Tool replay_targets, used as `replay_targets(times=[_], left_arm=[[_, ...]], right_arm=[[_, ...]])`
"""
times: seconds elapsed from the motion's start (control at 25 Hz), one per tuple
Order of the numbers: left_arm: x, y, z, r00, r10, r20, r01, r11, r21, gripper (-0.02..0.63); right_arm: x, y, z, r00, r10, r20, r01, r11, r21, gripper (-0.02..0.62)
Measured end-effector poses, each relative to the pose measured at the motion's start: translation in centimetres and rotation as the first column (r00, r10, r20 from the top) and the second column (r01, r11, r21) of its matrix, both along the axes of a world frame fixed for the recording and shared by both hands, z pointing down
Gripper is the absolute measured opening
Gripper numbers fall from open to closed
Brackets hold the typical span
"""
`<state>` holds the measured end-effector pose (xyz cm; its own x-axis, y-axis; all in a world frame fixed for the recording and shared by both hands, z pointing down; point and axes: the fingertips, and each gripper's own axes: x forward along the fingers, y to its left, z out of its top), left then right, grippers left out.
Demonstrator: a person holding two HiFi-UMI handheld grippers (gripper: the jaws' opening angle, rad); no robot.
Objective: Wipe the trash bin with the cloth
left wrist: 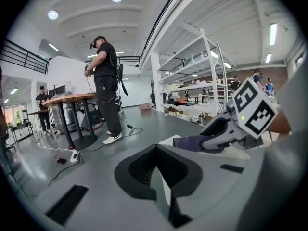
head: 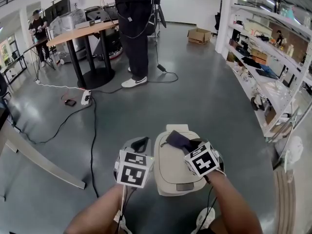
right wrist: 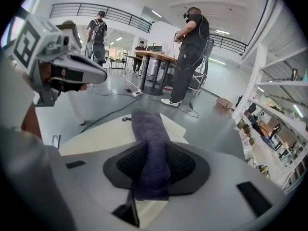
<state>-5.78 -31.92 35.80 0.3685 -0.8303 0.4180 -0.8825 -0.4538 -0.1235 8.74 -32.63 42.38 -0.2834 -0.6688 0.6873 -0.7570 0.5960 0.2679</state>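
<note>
The person held out both bare arms, low and close to the body. The left arm (head: 97, 212) reached forward from the near left, and the right arm (head: 235, 204) from the near right. The left gripper (head: 140, 144) pointed away from the person with its jaws closed and nothing between them. The right gripper (head: 191, 145) sat just to its right, a little farther out, with its jaws squeezed on a dark cloth (right wrist: 150, 148).
</note>
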Motion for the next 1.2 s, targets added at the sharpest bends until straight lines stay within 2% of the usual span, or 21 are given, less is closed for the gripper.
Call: replay_targets(times=[0.12,0.24,0.48,0.72,1.0,1.2], left_arm=[[0.0,-0.1,0.0,1.000,0.002,0.002,-0.002,1.000,0.001,-0.003],[-0.1,-0.1,0.0,1.000,0.004,0.005,-0.004,1.000,0.001,-0.002],[-0.5,0.2,0.0,1.000,0.000,0.013,0.000,1.000,0.000,-0.003],[-1.0,0.1,0.1,1.000,-0.009,0.016,0.009,1.000,-0.007,-0.003],[-0.6,0.4,0.1,1.000,0.003,0.016,-0.003,1.000,-0.008,-0.002],[-0.3,0.6,0.2,1.000,0.006,0.005,-0.006,1.000,-0.013,-0.002]], right_arm=[[0.0,0.6,-0.9,0.993,-0.026,0.116,0.028,0.999,-0.023,0.147],[0.7,0.6,-2.1,0.975,-0.042,0.216,0.049,0.998,-0.027,0.152],[2.5,1.5,-0.7,0.944,-0.080,0.319,0.136,0.979,-0.155,0.152],[2.2,2.3,0.2,0.954,-0.093,0.285,0.153,0.969,-0.194,0.152],[2.2,2.3,0.8,0.966,0.014,0.259,0.038,0.980,-0.195,0.150],[2.0,2.6,0.9,0.970,0.028,0.241,0.019,0.981,-0.193,0.100]])
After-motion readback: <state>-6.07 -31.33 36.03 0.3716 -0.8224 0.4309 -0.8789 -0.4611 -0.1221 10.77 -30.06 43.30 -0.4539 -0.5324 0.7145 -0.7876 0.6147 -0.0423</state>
